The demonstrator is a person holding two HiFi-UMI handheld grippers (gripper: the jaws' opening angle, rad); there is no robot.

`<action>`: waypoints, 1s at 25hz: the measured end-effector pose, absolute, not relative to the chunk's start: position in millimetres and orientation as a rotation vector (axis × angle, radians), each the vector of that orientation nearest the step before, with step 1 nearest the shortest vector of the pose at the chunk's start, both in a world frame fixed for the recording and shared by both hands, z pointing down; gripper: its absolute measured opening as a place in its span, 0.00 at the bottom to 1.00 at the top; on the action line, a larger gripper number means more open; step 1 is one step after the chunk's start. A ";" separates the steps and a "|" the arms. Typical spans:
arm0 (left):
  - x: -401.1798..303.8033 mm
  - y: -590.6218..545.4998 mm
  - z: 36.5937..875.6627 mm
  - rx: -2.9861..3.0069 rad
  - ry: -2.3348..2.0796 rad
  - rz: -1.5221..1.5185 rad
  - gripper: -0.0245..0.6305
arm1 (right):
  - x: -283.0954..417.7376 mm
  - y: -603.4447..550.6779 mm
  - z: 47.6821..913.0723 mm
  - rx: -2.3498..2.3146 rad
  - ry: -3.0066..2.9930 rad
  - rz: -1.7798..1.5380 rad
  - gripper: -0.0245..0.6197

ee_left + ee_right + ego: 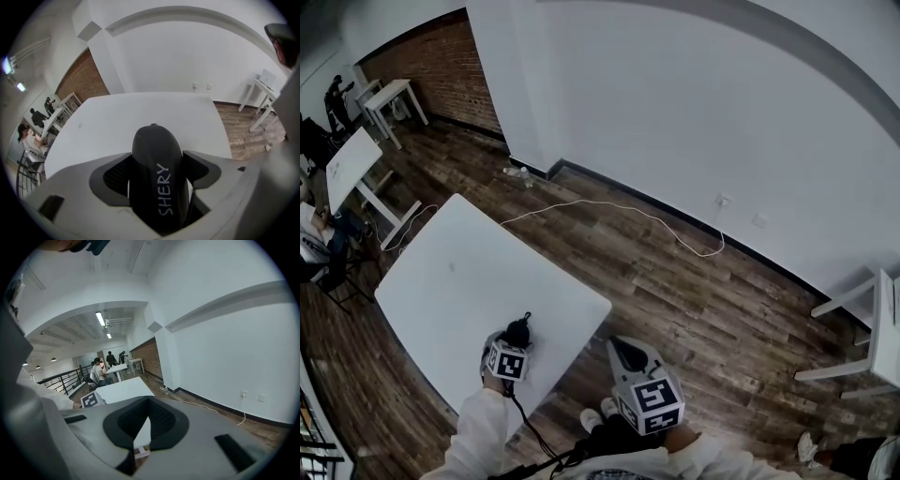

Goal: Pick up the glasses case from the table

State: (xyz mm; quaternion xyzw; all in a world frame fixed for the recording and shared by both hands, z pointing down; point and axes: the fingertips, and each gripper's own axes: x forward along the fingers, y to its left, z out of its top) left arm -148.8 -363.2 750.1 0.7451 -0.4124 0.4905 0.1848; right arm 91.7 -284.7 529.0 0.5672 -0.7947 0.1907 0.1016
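Table (469, 272): white, rectangular, on a dark wood floor (675, 281); top bare apart from the case.
Case (519, 327) (157, 180): black, rounded, long axis running away from the left gripper's camera; white lettering (165, 190) "SHERY" along its top.
Case position: at the table edge nearest the person, between the near corner and the right corner, well apart from the far corner; resting on the top or just clear of it, cannot tell.
Left gripper (517, 335) (157, 157): steeply nose-down over that edge, jaws set wide with a dark pad flush against each long side of the case; grasping the case.
Left marker cube (508, 362): just behind the case, at the table edge.
Left sleeve (483, 431): white, reaching in from the bottom of the head view.
Right gripper (625, 349) (149, 417): off the table, over the floor beside the right corner, pointing only slightly down; tips closed together, only a thin wedge of daylight further back, nothing held.
Right marker cube (649, 401): below the gripper in the head view.
Shoes (595, 417): pale, on the floor between the two grippers.
Cable (656, 220): white, lying loose across the floor beyond the table, running to the wall (694, 94).
Wall: plain white with a dark skirting.
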 end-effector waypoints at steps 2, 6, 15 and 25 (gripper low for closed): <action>-145.2 -365.0 711.3 2.128 -1.237 1.241 0.60 | 86.7 -288.4 527.3 1.650 -2.374 0.563 0.05; -163.1 -358.2 608.7 2.179 -1.480 0.918 0.59 | 61.4 -301.3 519.2 1.577 -2.454 0.546 0.05; -235.0 -294.8 441.3 2.151 -1.925 0.432 0.59 | -3.7 -336.0 469.0 1.444 -2.627 0.437 0.05; -257.2 -280.4 426.1 2.099 -2.020 0.358 0.59 | -36.4 -333.1 443.8 1.340 -2.692 0.344 0.04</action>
